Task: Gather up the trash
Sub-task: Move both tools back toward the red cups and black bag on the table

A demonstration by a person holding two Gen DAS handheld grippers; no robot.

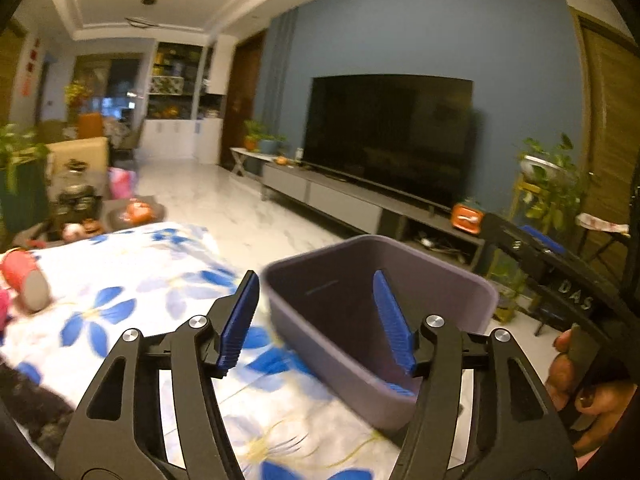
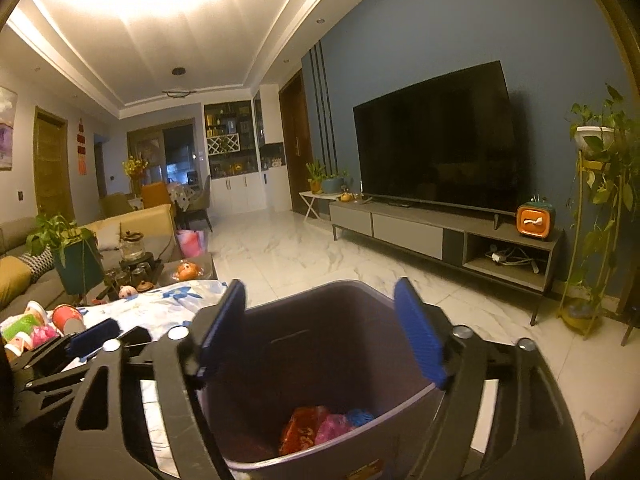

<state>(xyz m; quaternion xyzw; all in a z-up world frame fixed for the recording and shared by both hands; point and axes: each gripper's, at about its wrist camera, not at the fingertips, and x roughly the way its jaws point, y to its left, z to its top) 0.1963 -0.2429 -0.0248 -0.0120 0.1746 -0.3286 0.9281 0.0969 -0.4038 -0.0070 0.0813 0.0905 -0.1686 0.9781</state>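
Note:
A purple-grey bin [image 1: 440, 280] stands at the edge of a table covered with a blue-flowered cloth [image 1: 120, 280]. My left gripper [image 1: 316, 320] is open and empty, with one finger outside the bin's near wall and the other over its inside. In the right wrist view my right gripper [image 2: 320, 332] hangs open and empty above the bin [image 2: 304, 364]. At the bin's bottom lie an orange wrapper [image 2: 302, 428], a pink piece [image 2: 336, 428] and a blue scrap [image 2: 360, 416]. A red paper cup [image 1: 24, 280] lies on the cloth to the left.
Several coloured cups [image 2: 28, 328] sit at the table's left end beside a tea set [image 2: 132, 256] and a potted plant [image 2: 76, 256]. A TV [image 2: 436, 152] on a low cabinet [image 2: 440, 236] faces the table across a white marble floor [image 2: 320, 252]. A hand [image 1: 580, 384] holds my right gripper's handle.

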